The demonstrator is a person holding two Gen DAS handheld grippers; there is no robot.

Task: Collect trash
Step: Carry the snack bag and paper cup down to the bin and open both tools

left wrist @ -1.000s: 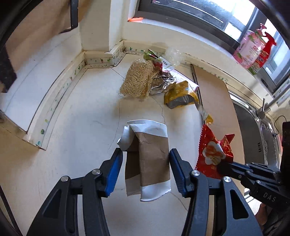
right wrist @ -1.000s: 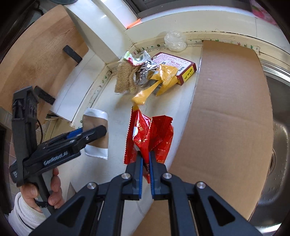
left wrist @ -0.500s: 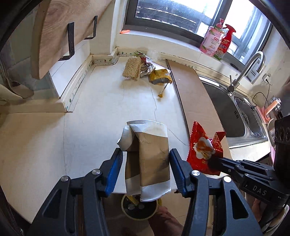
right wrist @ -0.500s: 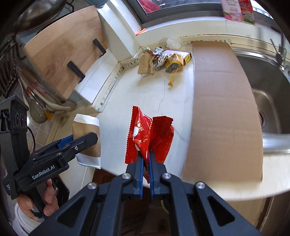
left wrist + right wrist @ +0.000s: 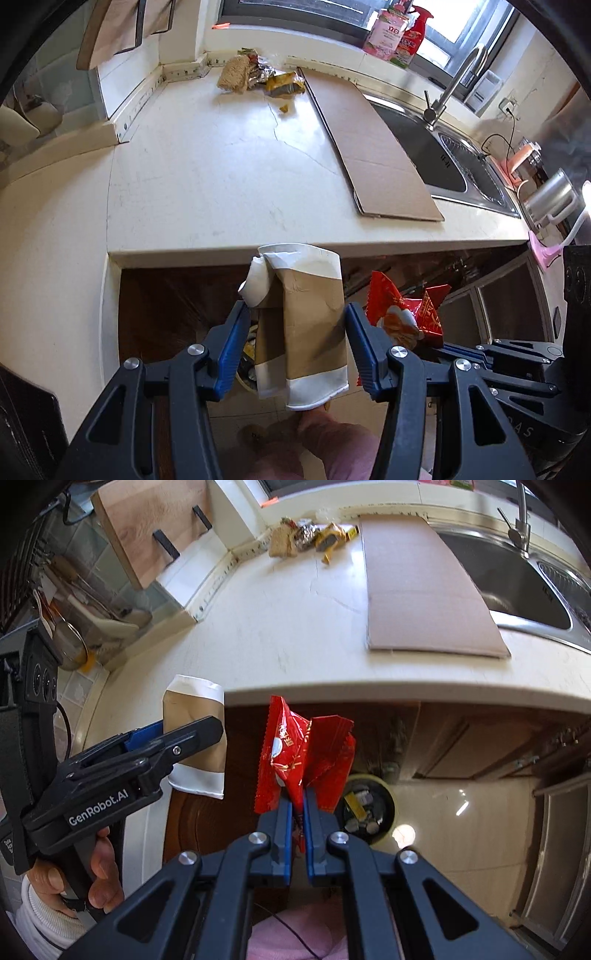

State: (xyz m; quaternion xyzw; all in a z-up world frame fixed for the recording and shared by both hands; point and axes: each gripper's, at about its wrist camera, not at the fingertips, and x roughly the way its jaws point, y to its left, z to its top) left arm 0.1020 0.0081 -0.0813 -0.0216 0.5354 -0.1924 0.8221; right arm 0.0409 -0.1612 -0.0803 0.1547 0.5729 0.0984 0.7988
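My left gripper is shut on a crushed brown and white paper cup, held off the counter's front edge above the floor. The same cup shows at the left of the right wrist view, clamped by the left gripper. My right gripper is shut on a red snack wrapper, which also appears at the right of the left wrist view as the red wrapper. Below both, a round trash bin with scraps inside stands on the floor. More trash lies piled at the counter's far corner.
A flat cardboard sheet lies on the white counter beside the steel sink and tap. Bottles stand on the windowsill. A wooden board hangs at the left. Dark cabinet fronts run under the counter.
Both grippers have drawn back from the counter with the cup and the red wrapper still held, and now hang past its front edge over the floor and the bin.
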